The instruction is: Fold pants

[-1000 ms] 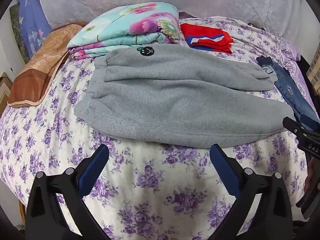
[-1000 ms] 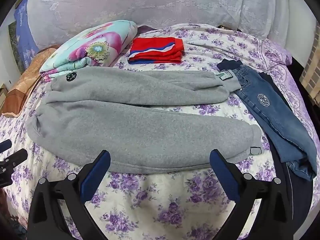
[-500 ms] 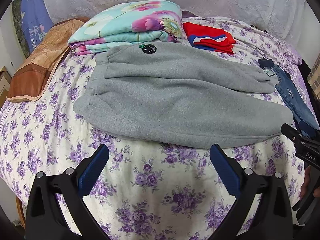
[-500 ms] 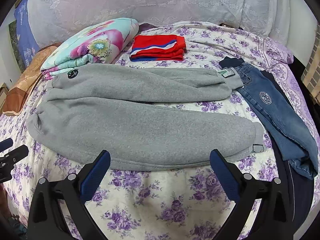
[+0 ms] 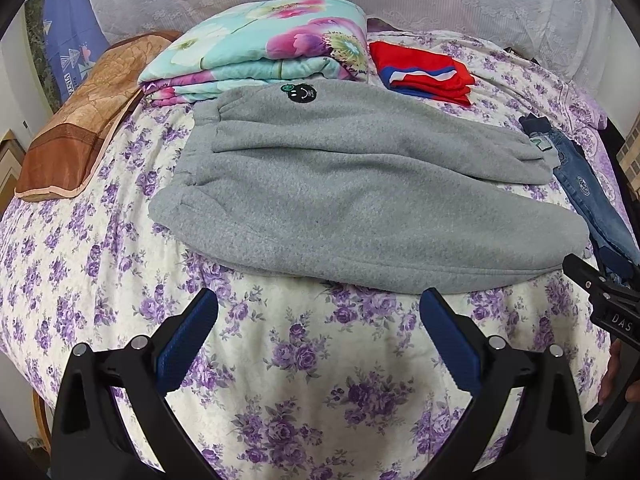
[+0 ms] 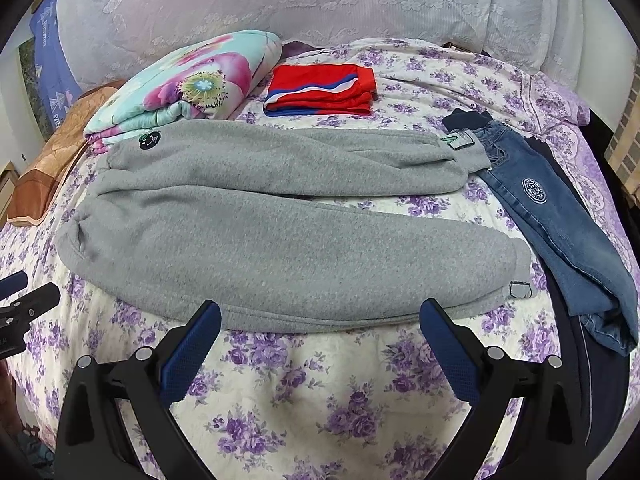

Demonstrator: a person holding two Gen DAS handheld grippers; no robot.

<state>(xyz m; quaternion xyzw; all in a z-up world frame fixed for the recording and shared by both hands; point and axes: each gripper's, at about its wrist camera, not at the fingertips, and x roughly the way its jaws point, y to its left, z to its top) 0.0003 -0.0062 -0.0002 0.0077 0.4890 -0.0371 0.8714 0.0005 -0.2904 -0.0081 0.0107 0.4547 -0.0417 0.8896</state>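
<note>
Grey fleece pants (image 5: 360, 196) lie flat across the flowered bed, waistband to the left, both legs running right; they also show in the right wrist view (image 6: 280, 224). A black smiley patch (image 5: 302, 93) sits near the waistband. My left gripper (image 5: 318, 316) is open and empty, just short of the near leg's hem edge. My right gripper (image 6: 320, 320) is open and empty, at the near edge of the near leg, toward the cuff end. The right gripper's tip shows at the right edge of the left wrist view (image 5: 600, 292).
A folded floral quilt (image 5: 260, 56) and folded red clothes (image 5: 424, 72) lie behind the pants. Blue jeans (image 6: 560, 216) lie by the cuffs on the right, over a dark garment. A brown pillow (image 5: 80, 120) is at the left. The bed (image 5: 280, 360) fills the foreground.
Both grippers have drawn back a little and tilted; the pants sit slightly higher in both views. The pants have not moved. Both grippers stay open.
</note>
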